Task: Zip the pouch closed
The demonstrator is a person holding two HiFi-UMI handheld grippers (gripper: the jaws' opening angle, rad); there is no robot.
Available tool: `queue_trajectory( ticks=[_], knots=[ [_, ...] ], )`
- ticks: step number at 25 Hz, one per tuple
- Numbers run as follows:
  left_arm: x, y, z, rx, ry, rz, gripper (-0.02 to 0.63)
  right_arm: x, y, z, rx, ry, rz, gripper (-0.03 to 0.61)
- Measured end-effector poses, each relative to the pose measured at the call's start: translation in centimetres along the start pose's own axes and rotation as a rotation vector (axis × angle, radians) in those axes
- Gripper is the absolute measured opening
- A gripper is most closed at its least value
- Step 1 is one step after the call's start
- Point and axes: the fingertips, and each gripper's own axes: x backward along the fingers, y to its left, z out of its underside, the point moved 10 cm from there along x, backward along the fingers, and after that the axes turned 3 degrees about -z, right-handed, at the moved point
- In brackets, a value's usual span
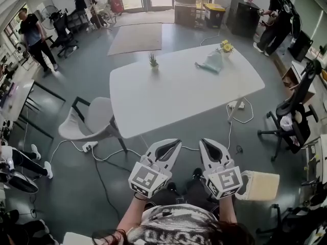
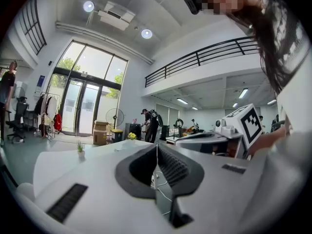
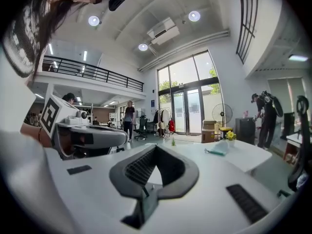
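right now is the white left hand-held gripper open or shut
Shut: on the white left hand-held gripper the dark jaw tips meet along one line, nothing between them.

The pouch is too small to show its zip; the chair is partly hidden under the table

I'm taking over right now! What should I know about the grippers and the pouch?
Left hand-held gripper: shut, empty, held short of the table's near edge.
Right hand-held gripper: shut, empty, beside the left one.
Pouch: lies on the far side of the white table, by the yellow flowers. It is too far away to see its zip.
Done: nothing yet.
Left: reach the pouch and zip it closed.
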Motion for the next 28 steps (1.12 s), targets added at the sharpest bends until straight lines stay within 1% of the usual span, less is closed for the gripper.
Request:
queue_trajectory(
  ticks=[3, 6, 14, 19, 24, 28],
  knots=[
    [-2.2, 0.0, 0.2, -0.002, 0.017, 0.018, 0.014, -0.4, -1.9, 0.5, -0.012, 0.008, 0.009, -0.003],
    [-5.1, 0.1, 0.2, -0.006, 0.025, 0.013, 0.014, -1.2, -4.7, 0.8, -0.020, 0.016, -0.002, -0.003],
    [-15.6, 0.7, -1.3, 0.005, 0.012, -0.027, 0.014, -3.8, -15.8, -0.2, -0.009, 0.018, -0.042, -0.003],
    [-21.5, 0.1, -2.0, 0.001, 0.027, -0.042, 0.014, -5.1, -22.2, -0.5, -0.018, 0.021, -0.072, -0.003],
    [-25.6, -0.8, -2.6, -0.007, 0.044, -0.069, 0.014, -5.8, -27.0, -0.1, -0.027, 0.021, -0.103, -0.003],
    [-27.9, -1.3, -2.6, -0.023, 0.058, -0.104, 0.014, -6.0, -29.6, 0.2, -0.041, 0.014, -0.126, -0.003]
  ],
)
